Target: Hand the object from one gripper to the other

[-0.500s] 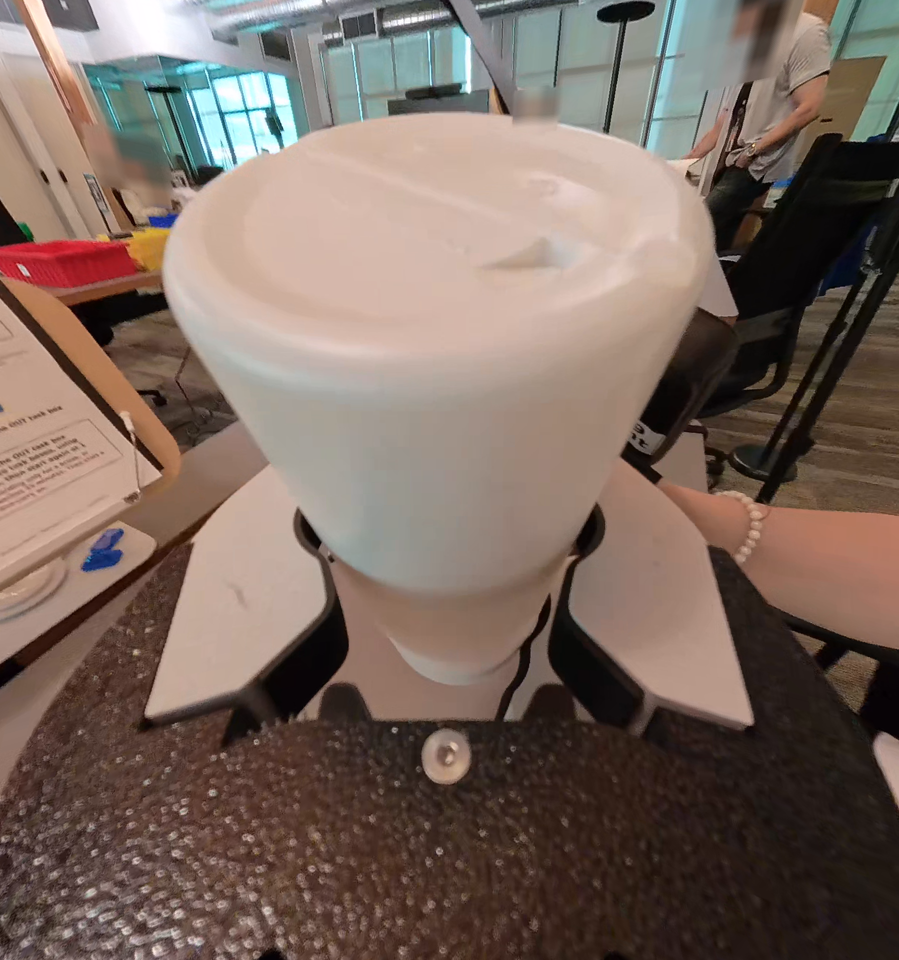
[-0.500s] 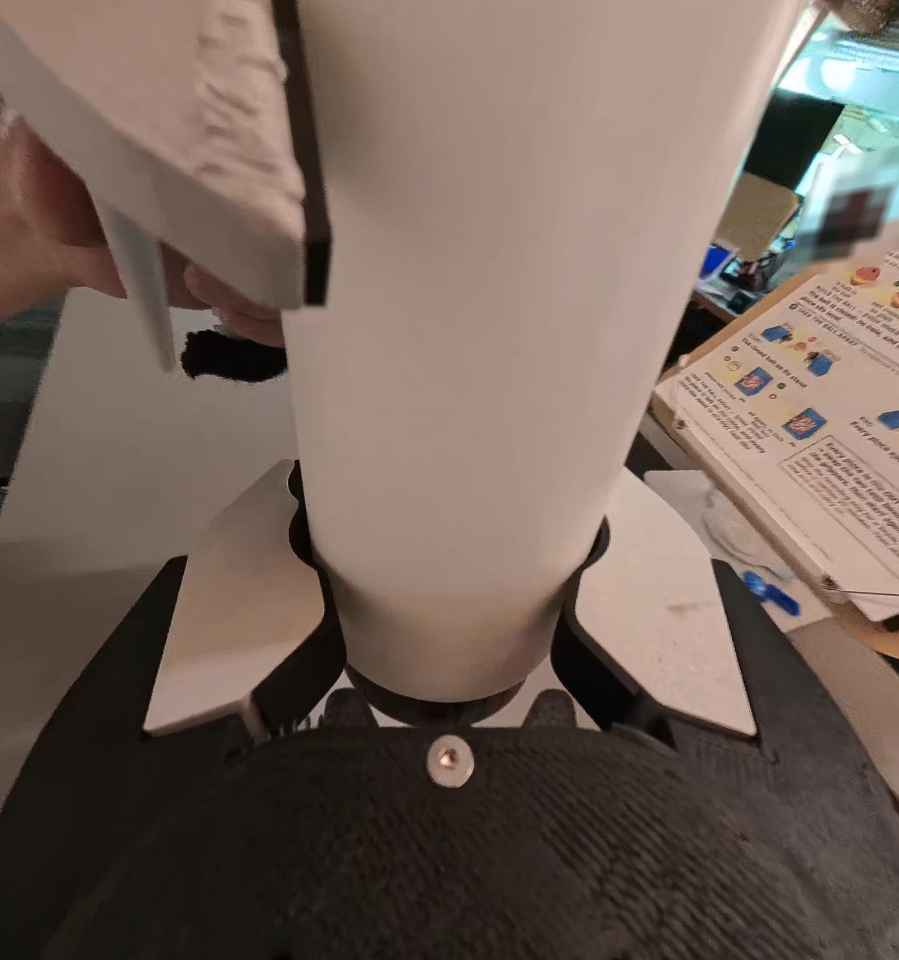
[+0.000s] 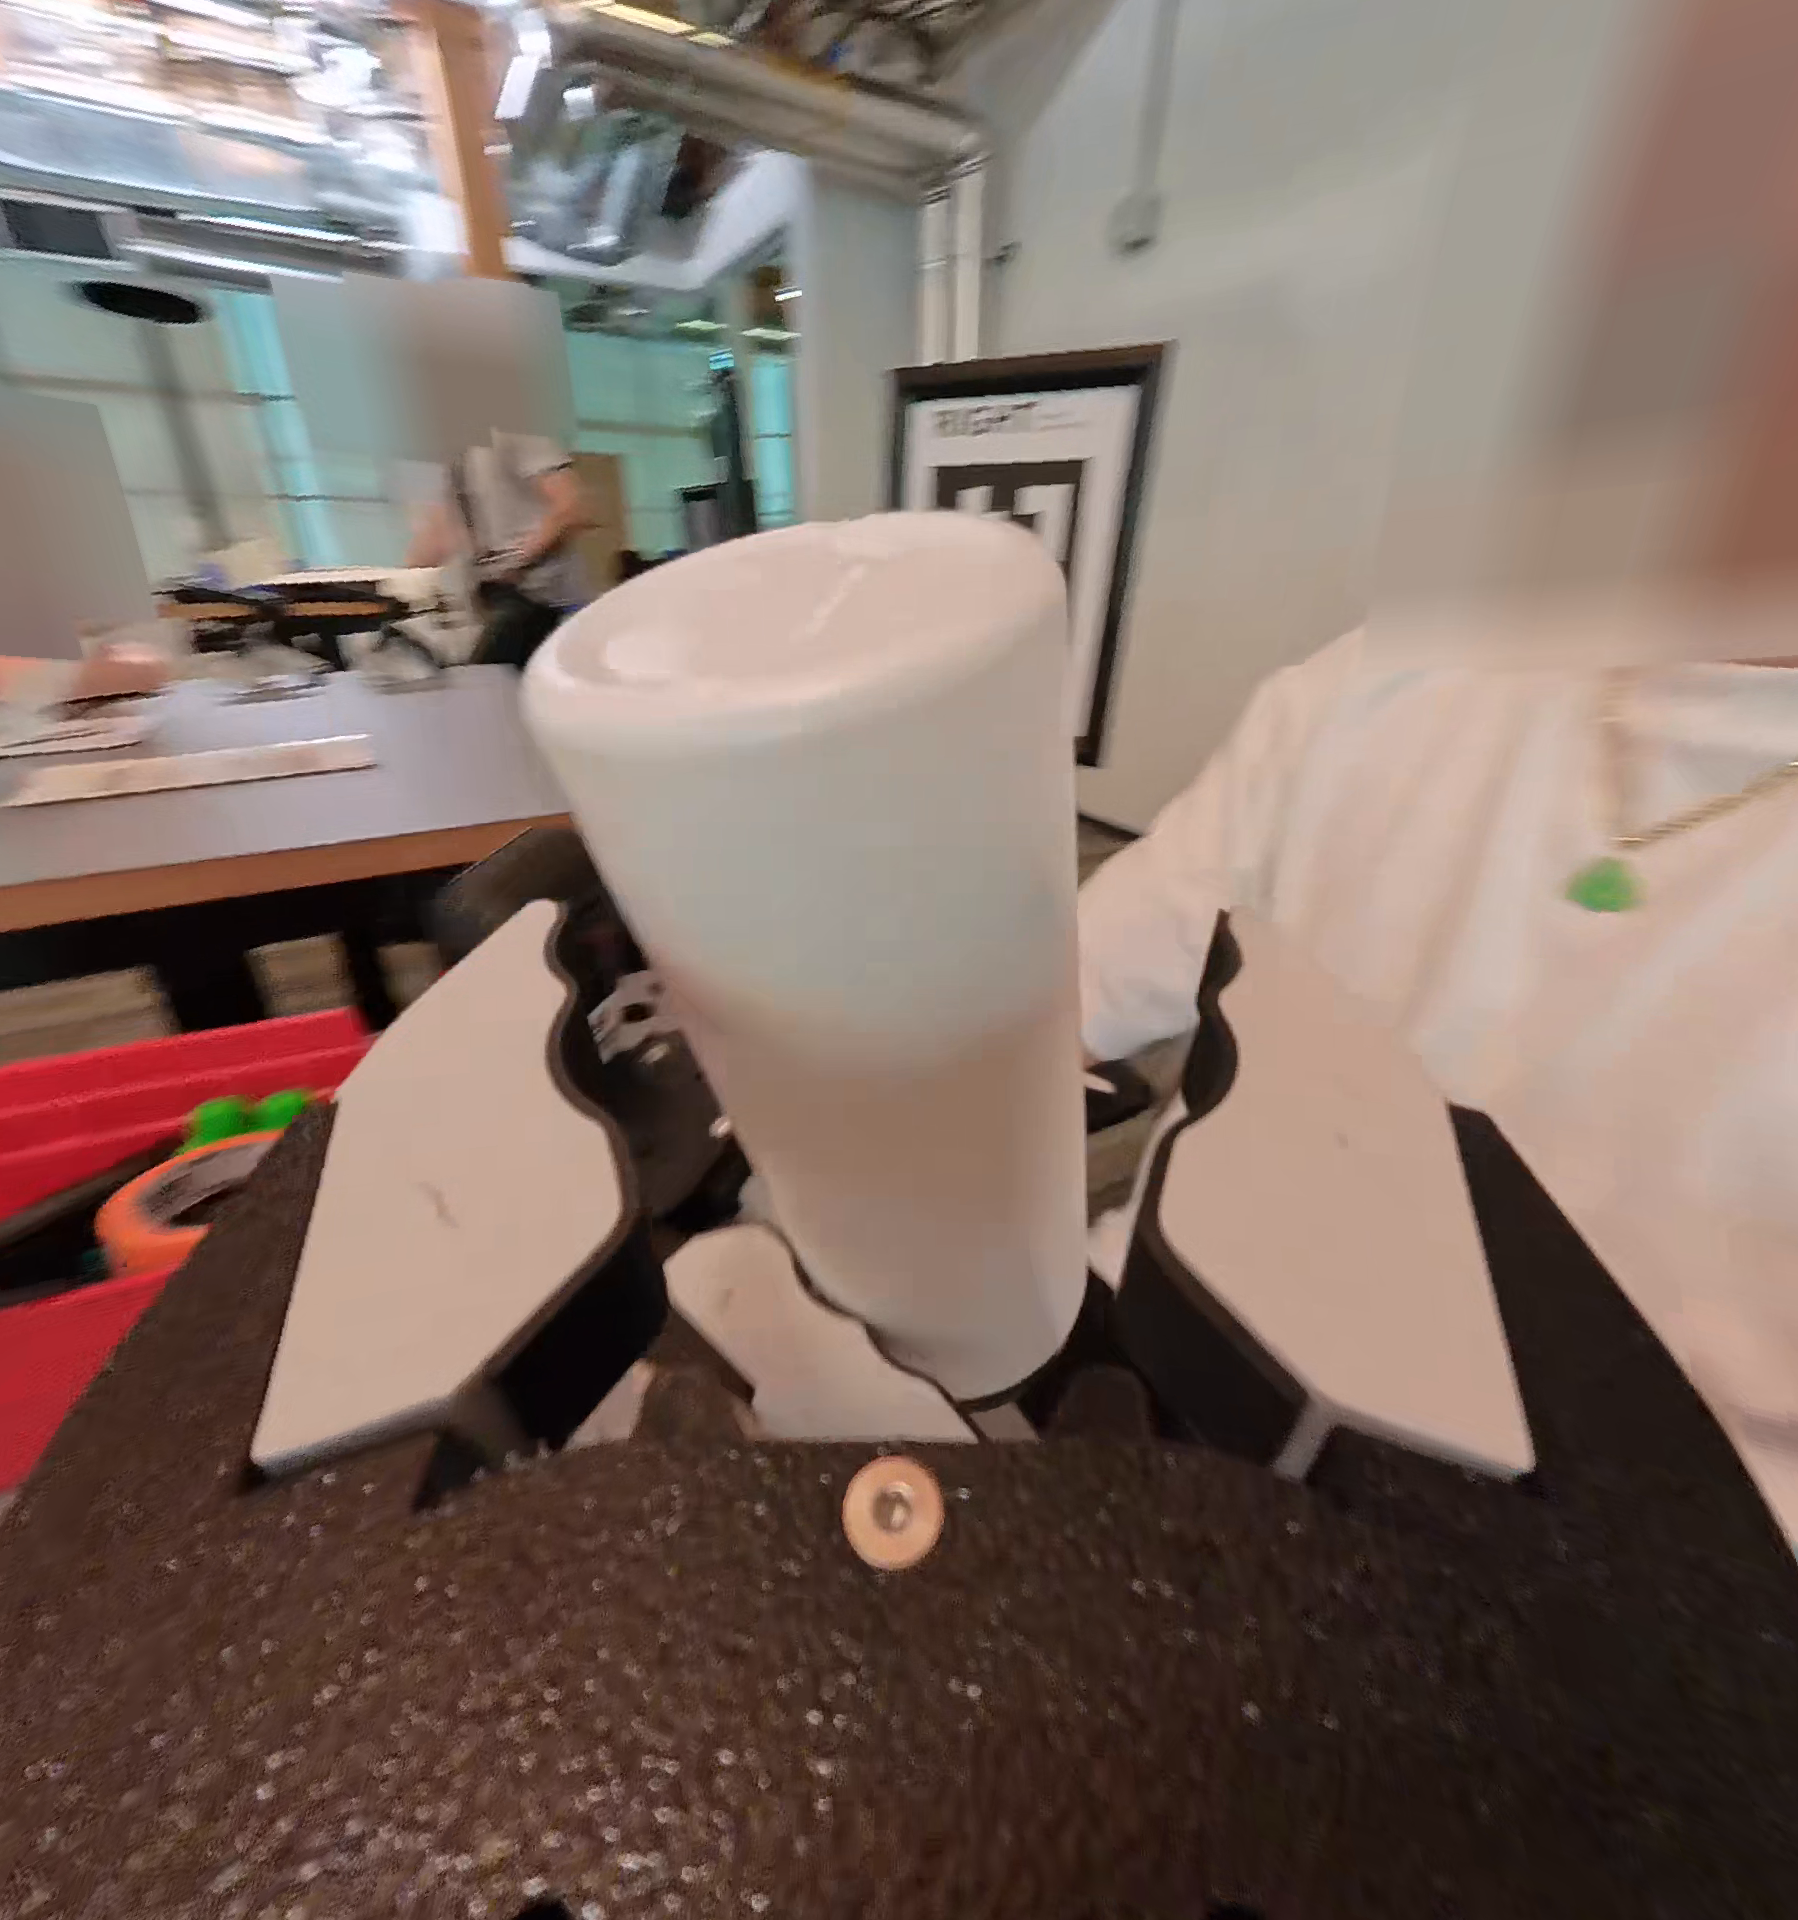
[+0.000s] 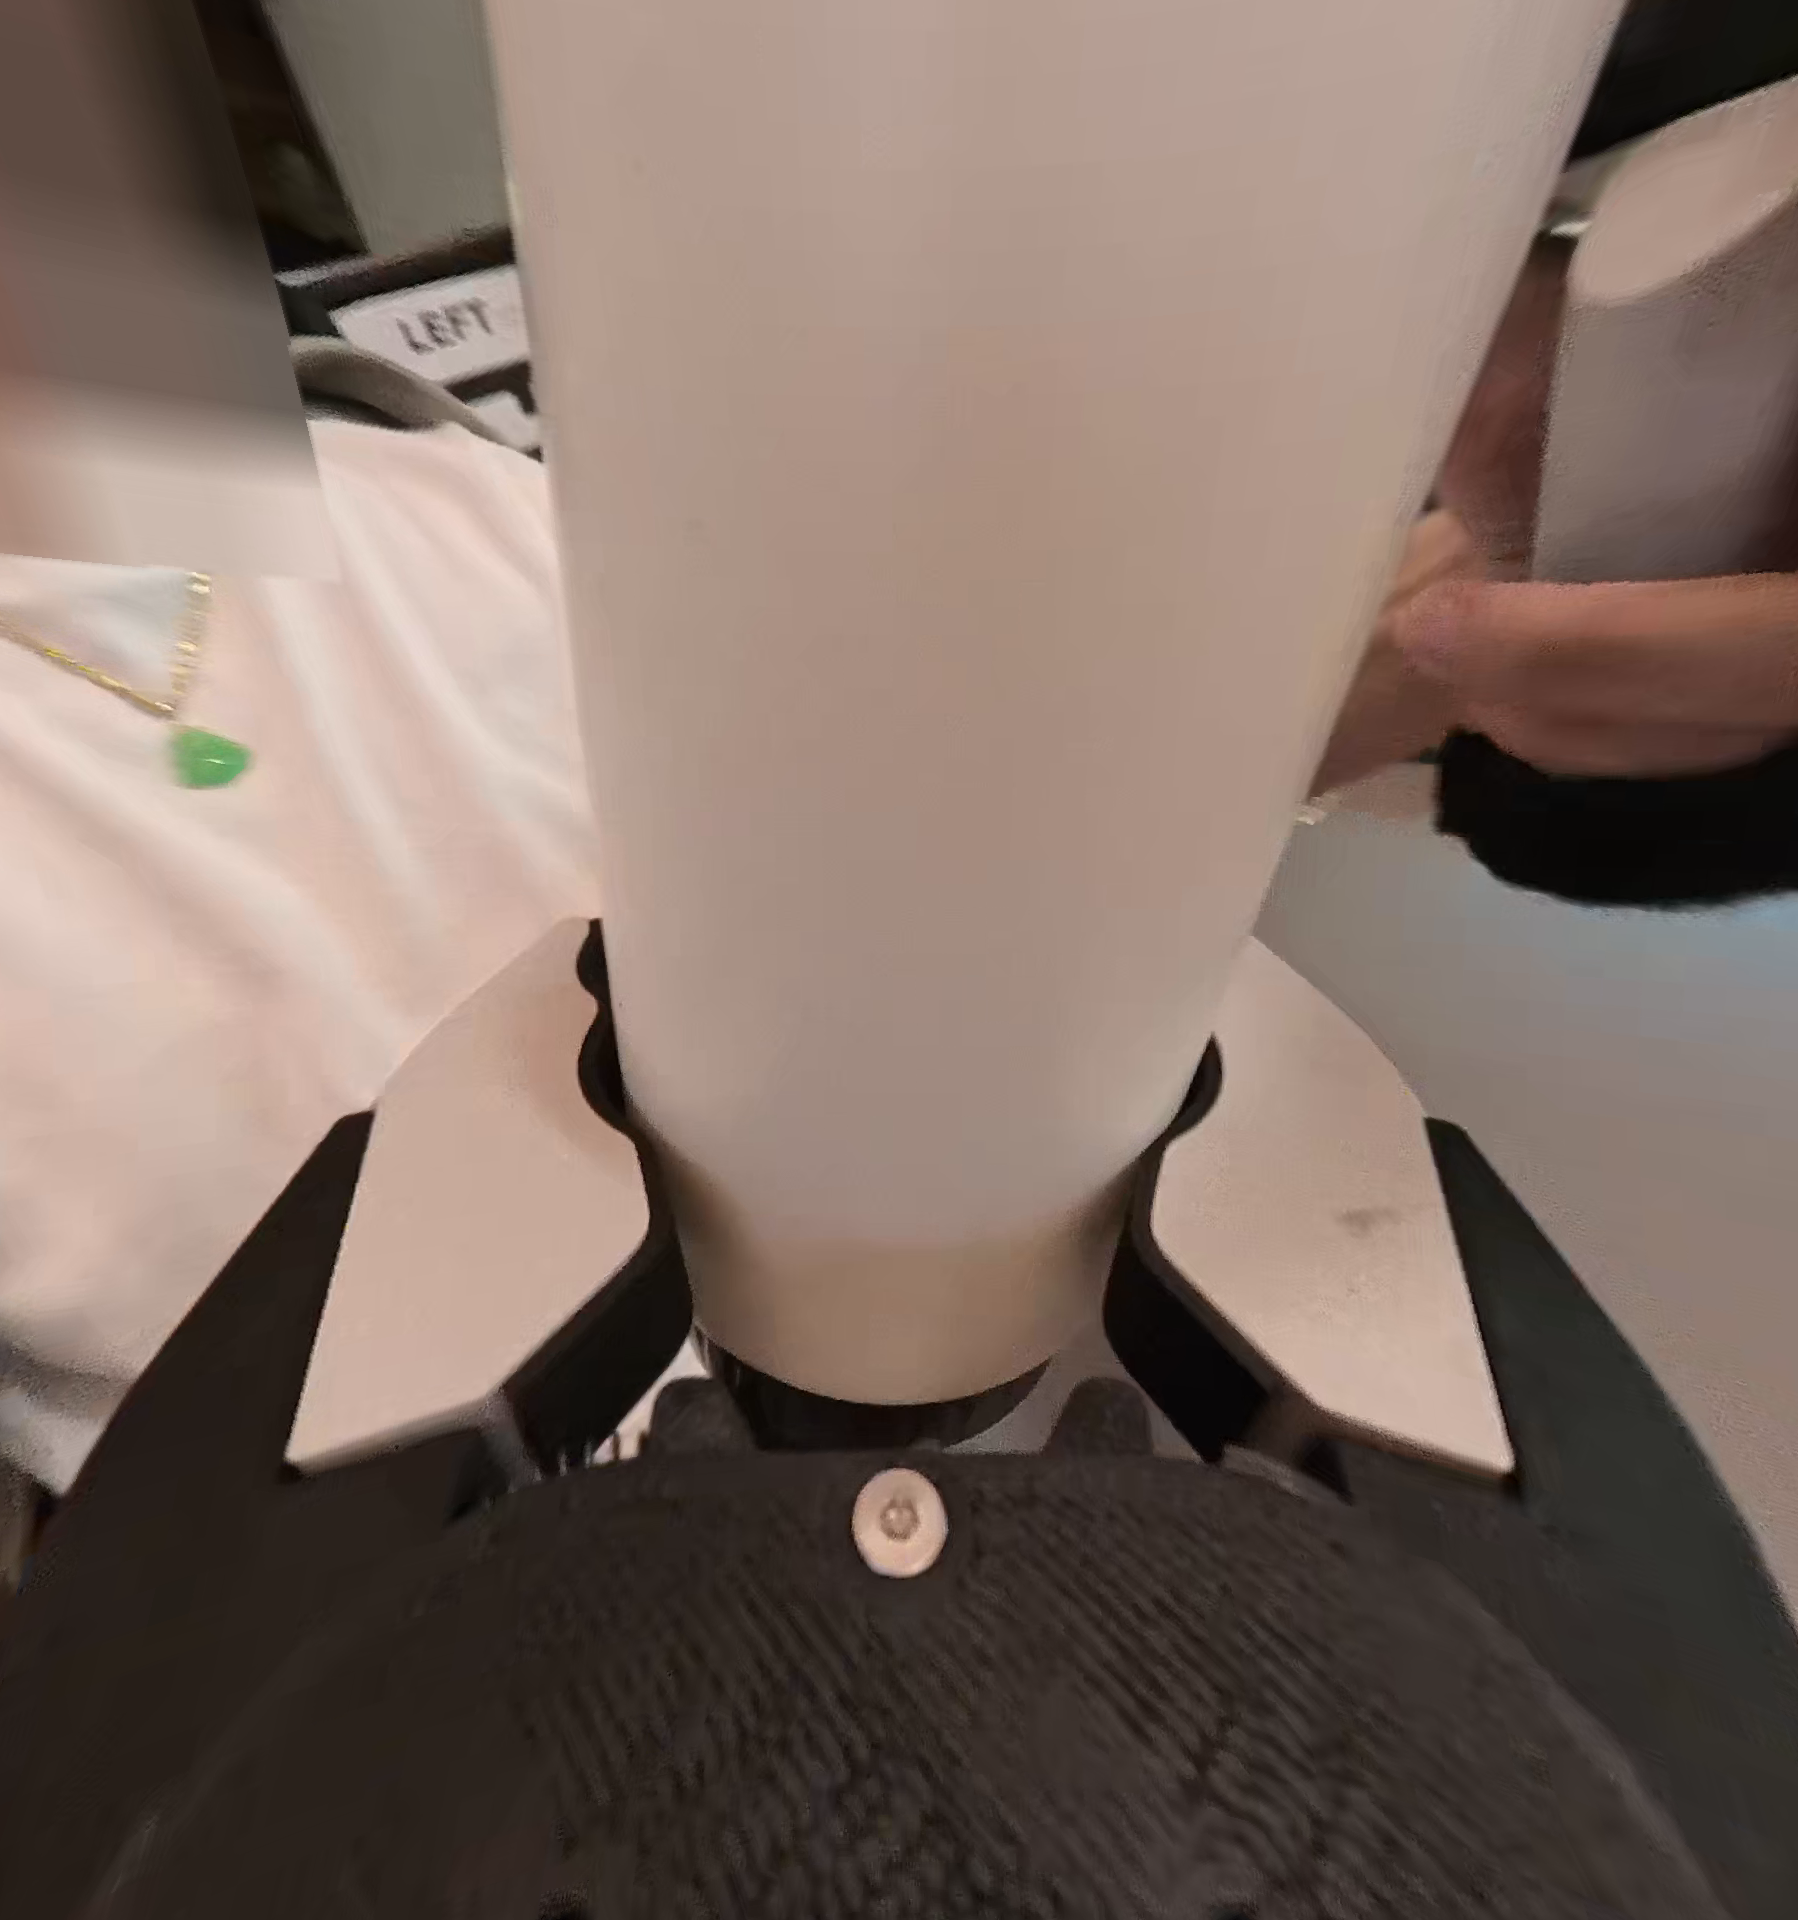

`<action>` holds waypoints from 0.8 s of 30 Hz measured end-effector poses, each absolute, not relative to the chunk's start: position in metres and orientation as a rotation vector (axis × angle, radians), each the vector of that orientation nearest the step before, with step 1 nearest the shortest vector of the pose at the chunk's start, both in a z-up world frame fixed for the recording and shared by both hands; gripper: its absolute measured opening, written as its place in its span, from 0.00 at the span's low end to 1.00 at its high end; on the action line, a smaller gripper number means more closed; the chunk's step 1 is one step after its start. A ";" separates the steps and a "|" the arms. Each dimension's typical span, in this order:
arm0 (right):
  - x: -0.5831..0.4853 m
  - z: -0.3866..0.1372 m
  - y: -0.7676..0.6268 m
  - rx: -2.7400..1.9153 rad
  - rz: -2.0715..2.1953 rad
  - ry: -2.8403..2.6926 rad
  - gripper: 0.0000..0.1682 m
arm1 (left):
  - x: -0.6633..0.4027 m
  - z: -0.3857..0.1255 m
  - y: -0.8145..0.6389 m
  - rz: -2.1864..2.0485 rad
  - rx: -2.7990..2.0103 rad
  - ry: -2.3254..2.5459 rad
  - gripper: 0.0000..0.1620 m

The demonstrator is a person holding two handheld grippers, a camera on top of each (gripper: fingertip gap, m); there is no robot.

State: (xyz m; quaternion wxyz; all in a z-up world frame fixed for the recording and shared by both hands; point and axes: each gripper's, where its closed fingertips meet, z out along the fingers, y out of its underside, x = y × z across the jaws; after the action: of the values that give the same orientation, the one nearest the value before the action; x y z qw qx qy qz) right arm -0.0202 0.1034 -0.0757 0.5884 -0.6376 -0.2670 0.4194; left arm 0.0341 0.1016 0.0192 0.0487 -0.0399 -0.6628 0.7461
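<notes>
Left hand-held gripper (image 3: 879,925): fingers spread wide, with a clear gap on both sides to the white cup (image 3: 822,831), so it grips nothing. The cup stands between those fingers, tilted toward the left of the view, lid end away from the camera. At its base a pale finger of the other tool shows under it.

Right hand-held gripper (image 4: 921,940): both fingers pressed against the cup's narrow base, pinching it. The cup wall fills most of that view and is plain white, no brand or print seen on it. Just to the right of the cup, a hand (image 4: 1601,675) grips a black handle.

Close behind is a person in a white shirt (image 3: 1497,935) w/ a green pendant (image 3: 1604,888) on a thin gold chain.

Lower left in the left view is a red bin (image 3: 43,1351) w/ an orange tape roll (image 3: 147,1216) and a green item (image 3: 240,1117), too blurred to ID.

Beyond it stands a table (image 3: 251,821) w/ a dark grey top and wood edge, papers on it.

Far wall: a black-framed poster (image 3: 1020,499) w/ a heading and a black-and-white block pattern. Another person (image 3: 521,520) stands by glass partitions. Bare ducts (image 3: 770,104) run along the ceiling. The room looks like an open office or lab, motion-blurred.
</notes>
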 end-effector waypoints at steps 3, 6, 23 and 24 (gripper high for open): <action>-0.032 -0.078 0.103 -1.473 1.123 -0.634 0.61 | 0.032 0.016 0.095 2.205 -0.197 -1.927 0.68; -0.036 -0.078 0.106 -1.450 1.186 -0.631 0.61 | 0.024 0.015 0.095 2.163 -0.279 -1.787 0.59; 0.156 -0.051 0.118 -1.489 -0.319 0.034 0.71 | 0.159 -0.030 0.141 2.353 1.081 -2.700 0.54; 0.153 -0.035 0.113 -1.431 -0.318 0.044 0.71 | 0.160 -0.035 0.141 2.333 1.107 -2.796 0.54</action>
State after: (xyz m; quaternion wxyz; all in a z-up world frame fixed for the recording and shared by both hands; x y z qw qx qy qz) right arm 0.1534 0.1127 -0.0352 0.7430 -0.6530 0.0202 -0.1451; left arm 0.1596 0.1407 -0.0347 -0.3262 0.2749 -0.6945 0.5794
